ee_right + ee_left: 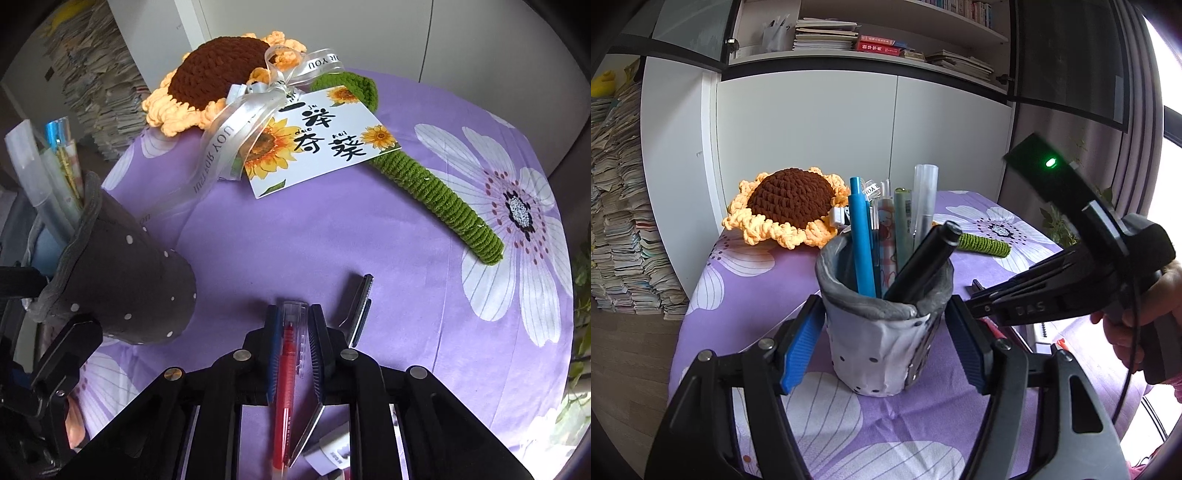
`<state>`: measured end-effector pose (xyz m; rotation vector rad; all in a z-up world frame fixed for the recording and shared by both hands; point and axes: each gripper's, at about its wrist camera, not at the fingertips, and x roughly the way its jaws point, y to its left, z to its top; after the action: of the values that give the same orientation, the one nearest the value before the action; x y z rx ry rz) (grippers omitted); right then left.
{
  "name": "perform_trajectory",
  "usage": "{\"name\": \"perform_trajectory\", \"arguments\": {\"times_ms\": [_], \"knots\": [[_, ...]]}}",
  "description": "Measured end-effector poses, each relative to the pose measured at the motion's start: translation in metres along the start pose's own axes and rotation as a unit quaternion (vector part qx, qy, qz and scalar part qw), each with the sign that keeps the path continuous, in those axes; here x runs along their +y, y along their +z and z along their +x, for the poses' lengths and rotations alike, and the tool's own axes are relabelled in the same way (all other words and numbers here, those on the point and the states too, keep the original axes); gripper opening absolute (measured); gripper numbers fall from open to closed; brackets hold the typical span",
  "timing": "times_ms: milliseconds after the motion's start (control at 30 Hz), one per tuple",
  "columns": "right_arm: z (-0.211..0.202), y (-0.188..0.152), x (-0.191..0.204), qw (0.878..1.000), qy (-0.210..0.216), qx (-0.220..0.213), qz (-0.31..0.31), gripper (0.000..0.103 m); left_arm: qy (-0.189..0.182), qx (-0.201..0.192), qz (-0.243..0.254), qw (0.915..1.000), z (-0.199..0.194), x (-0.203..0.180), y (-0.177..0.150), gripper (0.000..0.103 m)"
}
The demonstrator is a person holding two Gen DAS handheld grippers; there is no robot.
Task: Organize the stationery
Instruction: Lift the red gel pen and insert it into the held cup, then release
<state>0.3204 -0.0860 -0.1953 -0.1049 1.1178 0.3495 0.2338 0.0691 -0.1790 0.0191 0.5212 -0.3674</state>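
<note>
A soft grey dotted pen holder (879,350) stands on the purple cloth, with a blue pen (862,240), a black marker (923,258) and several clear pens in it. My left gripper (882,332) is shut on it, a blue pad pressing each side. In the right wrist view the holder (125,273) is at the left. My right gripper (293,314) is shut on a red pen (286,369) with a clear cap, low over the cloth. A dark pen (358,310) lies just to its right. The right gripper's fingers (997,295) reach in right of the holder, with a hand on the handle.
A crochet sunflower (221,77) with a green stem (436,195), ribbon and printed card (317,140) lies at the back of the table. A small white item (328,454) lies near the front edge. White cabinet doors (812,129) stand behind; stacked papers (617,221) are at the left.
</note>
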Motion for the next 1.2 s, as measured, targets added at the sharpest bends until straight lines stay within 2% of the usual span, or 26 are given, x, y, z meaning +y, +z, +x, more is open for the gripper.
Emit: {"name": "perform_trajectory", "arguments": {"times_ms": [100,400,567,767,1000,1200], "knots": [[-0.02,-0.004,0.004,1.0,0.01,-0.023,-0.003,0.016,0.0,0.0,0.001,1.0,0.0,0.0,0.0,0.067],[-0.114,-0.023,0.016,0.991,0.032,-0.131,-0.021,0.016,0.0,0.0,0.001,1.0,0.0,0.0,0.0,0.067],[-0.156,-0.021,0.029,0.979,0.048,-0.197,-0.033,0.016,0.0,0.0,0.0,1.0,0.0,0.0,0.0,0.067],[-0.198,-0.003,0.053,0.96,0.051,-0.266,-0.063,0.015,0.0,0.0,0.001,1.0,0.0,0.0,0.0,0.067],[-0.212,0.019,0.078,0.948,0.068,-0.298,-0.092,0.015,0.0,0.0,0.001,1.0,0.0,-0.001,0.0,0.067],[-0.183,0.028,0.094,0.951,0.081,-0.279,-0.105,0.015,0.0,0.0,0.0,1.0,0.0,0.0,0.0,0.067]]}}
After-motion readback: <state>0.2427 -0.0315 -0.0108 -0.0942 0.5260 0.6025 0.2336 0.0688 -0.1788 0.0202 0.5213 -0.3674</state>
